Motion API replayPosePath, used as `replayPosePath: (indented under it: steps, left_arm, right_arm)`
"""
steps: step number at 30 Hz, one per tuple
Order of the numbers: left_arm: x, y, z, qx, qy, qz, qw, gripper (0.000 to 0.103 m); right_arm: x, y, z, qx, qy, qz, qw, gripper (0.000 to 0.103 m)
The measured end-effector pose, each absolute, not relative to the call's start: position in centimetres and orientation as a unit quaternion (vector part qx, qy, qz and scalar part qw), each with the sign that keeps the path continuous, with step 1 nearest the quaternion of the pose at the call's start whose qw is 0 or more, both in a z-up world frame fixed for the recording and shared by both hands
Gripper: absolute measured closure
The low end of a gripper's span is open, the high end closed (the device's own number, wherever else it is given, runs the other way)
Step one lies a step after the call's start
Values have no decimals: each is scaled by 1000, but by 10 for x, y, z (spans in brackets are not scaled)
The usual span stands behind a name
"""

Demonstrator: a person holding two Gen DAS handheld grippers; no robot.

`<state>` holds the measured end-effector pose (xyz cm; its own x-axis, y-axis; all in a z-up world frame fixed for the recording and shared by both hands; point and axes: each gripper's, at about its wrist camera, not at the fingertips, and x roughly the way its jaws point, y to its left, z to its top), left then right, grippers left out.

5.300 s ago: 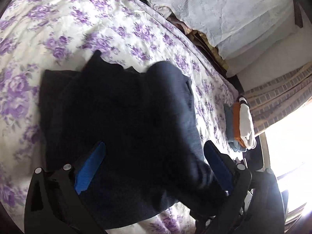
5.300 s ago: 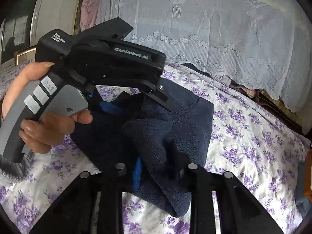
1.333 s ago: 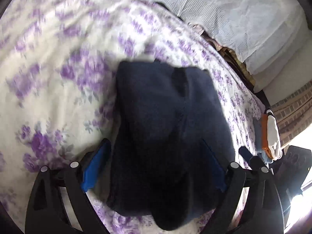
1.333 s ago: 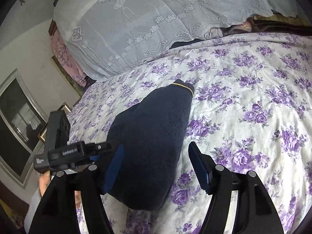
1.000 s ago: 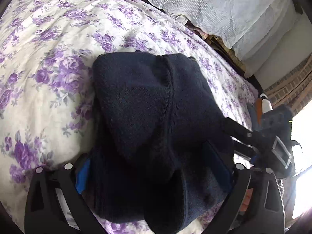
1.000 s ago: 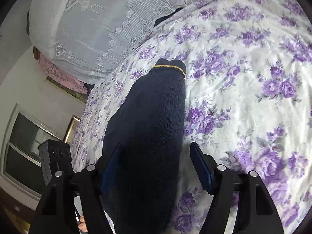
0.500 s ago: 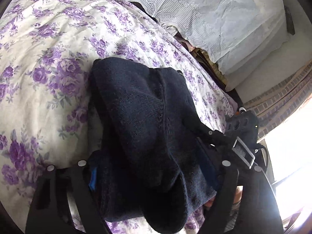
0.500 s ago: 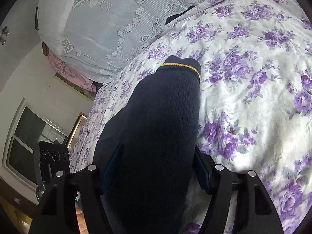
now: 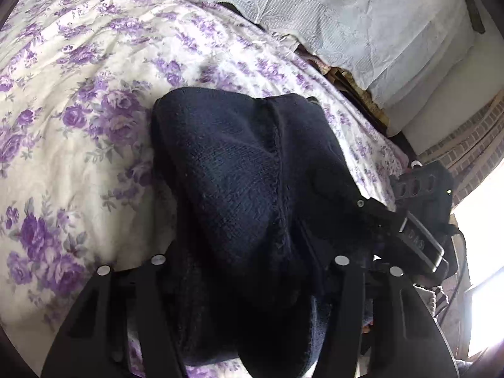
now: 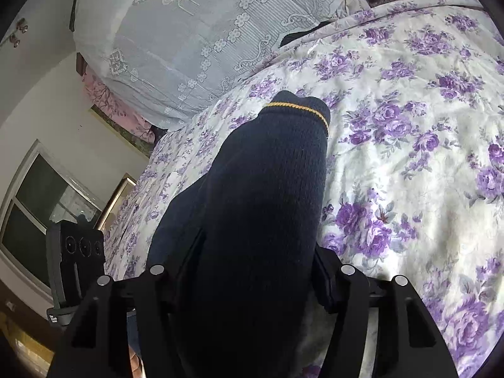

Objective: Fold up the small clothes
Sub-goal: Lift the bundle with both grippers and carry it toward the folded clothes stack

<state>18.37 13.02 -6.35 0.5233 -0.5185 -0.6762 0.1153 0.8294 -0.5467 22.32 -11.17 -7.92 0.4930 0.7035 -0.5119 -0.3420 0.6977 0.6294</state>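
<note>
Left gripper: black plastic fingers closed in on the folded bundle; pads buried in the knit, so it holds the cloth at lower centre of the left wrist view.
Right gripper: black fingers pressed against both sides of the same bundle at lower centre of the right wrist view; gripping it, pads mostly hidden by fabric.
Navy knit garment: thick, dark blue, fine ribbed knit with a fuzzy surface; folded into a rounded, bulky pack. A raised seam runs down its middle in the left wrist view.
Garment, right wrist view: long tapering shape reaching up to frame centre, ending in a cuff edged with a thin yellow stitched band.
Garment location: lying on the bedspread, mid-frame in both views, near end held between both grippers.
Floral bedspread: cream cloth printed with purple roses and grey-green leaves, softly creased; fills the left and upper parts of the left wrist view.
Lace cover: pale grey-white, sheer, striped weave with embroidered flower scrollwork; upper left of the right wrist view, draped over a bulky heap.
Window: dark pane, pale frame, left edge.
Opposite gripper body: black housing, right of the left wrist view, touching the bundle's side.
</note>
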Motion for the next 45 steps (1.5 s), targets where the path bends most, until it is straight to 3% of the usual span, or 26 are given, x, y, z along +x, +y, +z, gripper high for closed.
replayPosePath:
  steps: [9, 37, 45]
  left_arm:
    - [180, 126, -58, -210, 427, -192, 858, 53]
    - [56, 7, -50, -130, 437, -288, 842, 53]
    - [33, -53, -36, -107, 438, -351, 821, 53]
  right_arm:
    - [216, -117, -77, 234, 375, 316, 839, 44]
    - [42, -235, -66, 235, 363, 216, 875, 44]
    - [-11, -288, -38, 217, 331, 168, 903, 44]
